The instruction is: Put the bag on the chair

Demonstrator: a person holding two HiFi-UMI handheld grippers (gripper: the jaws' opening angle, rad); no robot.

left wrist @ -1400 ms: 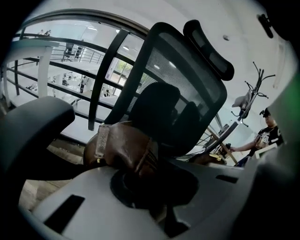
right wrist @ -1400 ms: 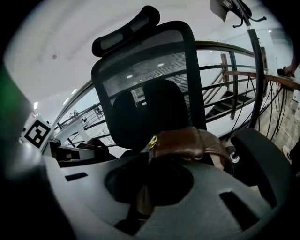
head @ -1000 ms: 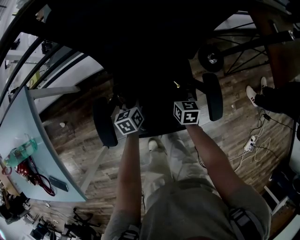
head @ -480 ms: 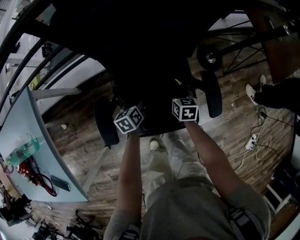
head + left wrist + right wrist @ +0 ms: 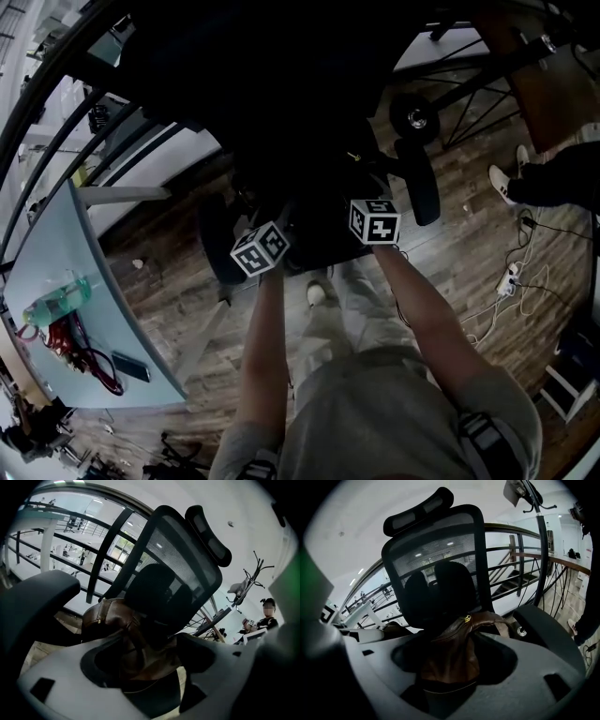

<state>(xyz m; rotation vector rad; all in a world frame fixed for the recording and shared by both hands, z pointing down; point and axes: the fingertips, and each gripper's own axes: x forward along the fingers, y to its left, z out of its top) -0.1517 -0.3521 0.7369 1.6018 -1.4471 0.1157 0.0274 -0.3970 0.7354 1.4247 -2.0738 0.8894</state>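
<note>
the bag (image 5: 457,646) sits on the chair (image 5: 436,545) seat, so i'm at the release. my left gripper (image 5: 145,665) and right gripper (image 5: 454,672) have just been opening: jaws spread, bag between them but unpinched. next i draw both back without snagging it.

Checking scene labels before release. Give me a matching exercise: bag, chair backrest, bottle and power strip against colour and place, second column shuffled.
Column 1
1. bag
2. backrest
3. bottle
4. power strip

Column 2
A. white, on the wooden floor
B. black mesh, upright
C. brown, in front of the backrest
D. green, on the pale table

Pairs: 1-C; 2-B; 3-D; 4-A
</note>
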